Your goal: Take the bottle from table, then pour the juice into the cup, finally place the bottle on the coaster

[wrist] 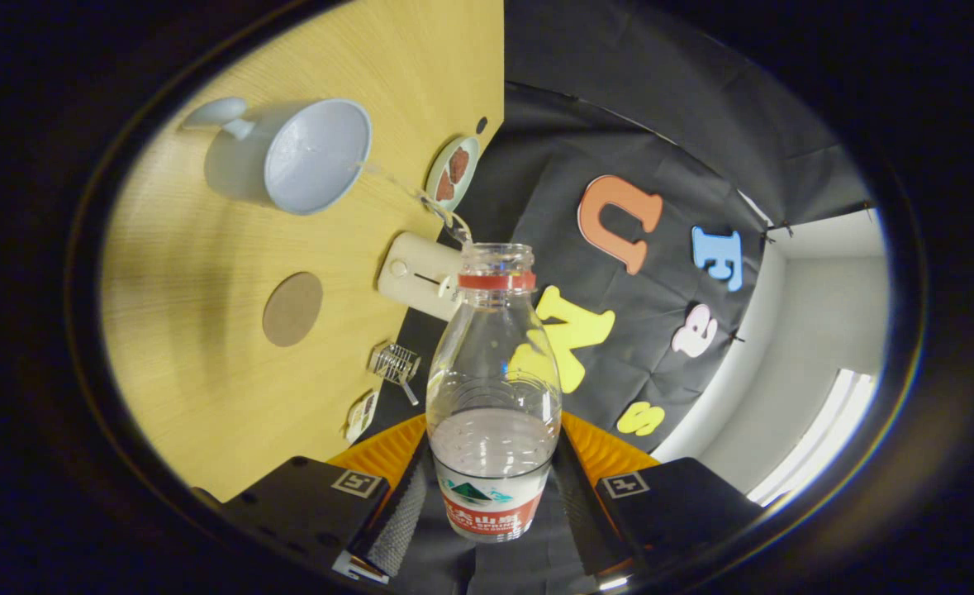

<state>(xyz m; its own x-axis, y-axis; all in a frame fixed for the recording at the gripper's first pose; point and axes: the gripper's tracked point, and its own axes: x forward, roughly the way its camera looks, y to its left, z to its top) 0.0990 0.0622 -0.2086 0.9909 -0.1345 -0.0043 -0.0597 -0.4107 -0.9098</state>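
Pale wood worktop [206, 347] runs tilted beside the booth's black cloth wall. Both fingers [400, 516] clamp the lower, labelled part of the clear bottle [493, 388], which has no cap and is tipped so that a thin stream [412, 194] runs from its mouth into the grey-blue cup [292, 157]. Liquid sits low in the bottle. Nearer the fingers than the cup, a round brown coaster [292, 308] lies bare. Beyond the bottle's mouth are a small dish [452, 172], a cream box [418, 275] and a little wire rack [396, 364].
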